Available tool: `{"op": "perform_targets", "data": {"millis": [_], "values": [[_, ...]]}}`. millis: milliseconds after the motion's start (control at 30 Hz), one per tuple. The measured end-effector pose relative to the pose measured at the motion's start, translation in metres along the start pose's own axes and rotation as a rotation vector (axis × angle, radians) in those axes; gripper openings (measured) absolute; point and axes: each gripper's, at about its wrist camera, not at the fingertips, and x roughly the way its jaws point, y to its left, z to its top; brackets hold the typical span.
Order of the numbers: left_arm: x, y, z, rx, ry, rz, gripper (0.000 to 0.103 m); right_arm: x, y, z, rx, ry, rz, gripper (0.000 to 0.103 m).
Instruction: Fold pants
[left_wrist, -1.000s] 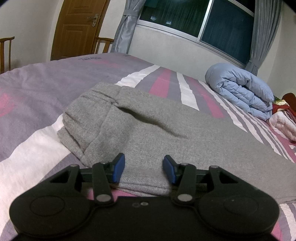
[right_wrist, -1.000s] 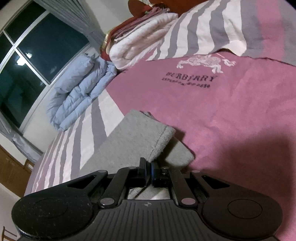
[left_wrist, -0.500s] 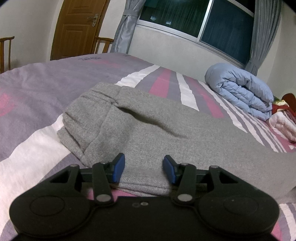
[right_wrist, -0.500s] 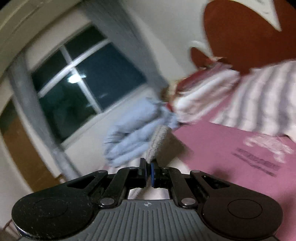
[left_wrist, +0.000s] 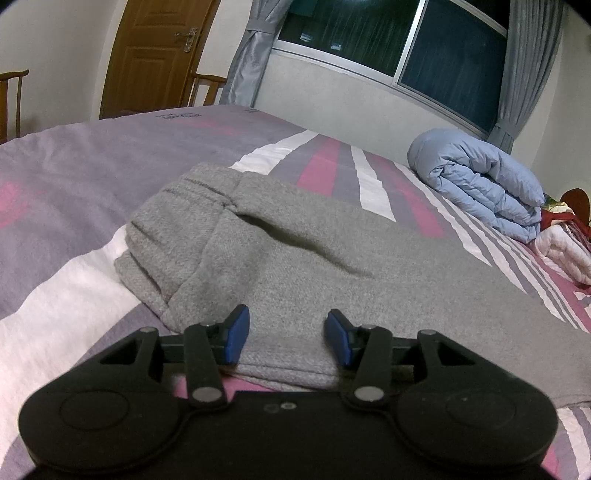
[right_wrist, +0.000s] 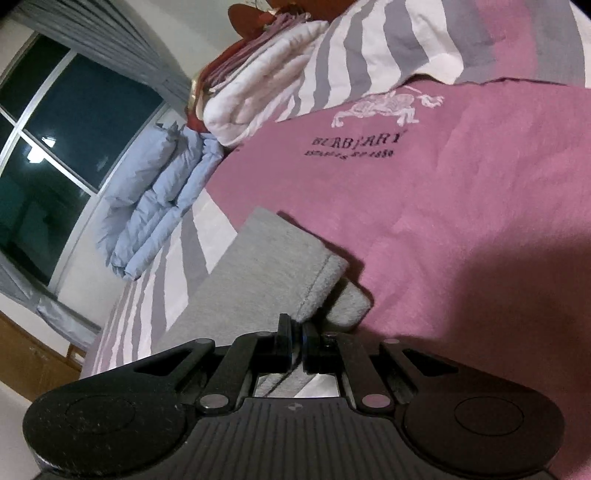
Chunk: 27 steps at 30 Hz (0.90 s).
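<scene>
Grey knit pants (left_wrist: 288, 254) lie on the bed, folded lengthwise, with the waistband bunched at the left. My left gripper (left_wrist: 286, 334) is open, its blue pads just above the near edge of the pants at the waist end. In the right wrist view the leg end of the pants (right_wrist: 266, 273) shows its hemmed cuff. My right gripper (right_wrist: 295, 341) is shut on the edge of that leg end and holds the top layer slightly lifted over the cuff below.
The bed cover (left_wrist: 66, 177) is striped purple, white and pink, with a pink logo panel (right_wrist: 461, 192). A rolled blue duvet (left_wrist: 480, 192) and folded white blankets (right_wrist: 266, 77) lie near the window. A wooden door (left_wrist: 155, 51) and chairs stand behind.
My right gripper swung up with the leg end half a second ago and has come back down near the bed. The left gripper has not moved.
</scene>
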Motion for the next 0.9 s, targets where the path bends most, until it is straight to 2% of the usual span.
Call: {"op": "perform_targets", "data": {"millis": [167,367,433,567,633,700,733,800,900], "values": [[0.000,0.000,0.000,0.001,0.000,0.001,0.038,-0.011,0.008,-0.001,-0.023,-0.005,0.005,0.005],[0.000,-0.001,0.000,0.001,-0.001,0.001,0.038,0.002,-0.012,-0.009,0.029,0.024,-0.022,0.005],[0.000,-0.001,0.000,0.003,-0.001,0.002,0.038,0.001,-0.013,-0.009,0.055,-0.002,-0.008,0.005],[0.000,0.000,0.001,0.003,-0.002,-0.001,0.038,-0.009,0.005,-0.002,-0.019,-0.083,0.047,0.005],[0.000,0.000,0.001,0.003,-0.002,0.000,0.038,-0.002,0.009,0.000,-0.048,-0.075,0.003,0.006],[0.000,0.000,0.001,0.006,-0.002,0.002,0.039,0.016,0.003,-0.002,-0.045,0.007,-0.084,0.005],[0.000,0.000,0.001,0.004,-0.002,0.000,0.039,0.020,-0.005,-0.003,0.009,0.038,-0.053,0.005],[-0.001,0.000,0.001,0.002,-0.005,-0.003,0.039,0.003,-0.005,-0.006,0.031,-0.009,-0.044,0.006],[-0.008,0.001,0.001,-0.015,-0.027,-0.026,0.042,-0.027,0.008,-0.020,-0.025,-0.099,-0.054,0.022]]}}
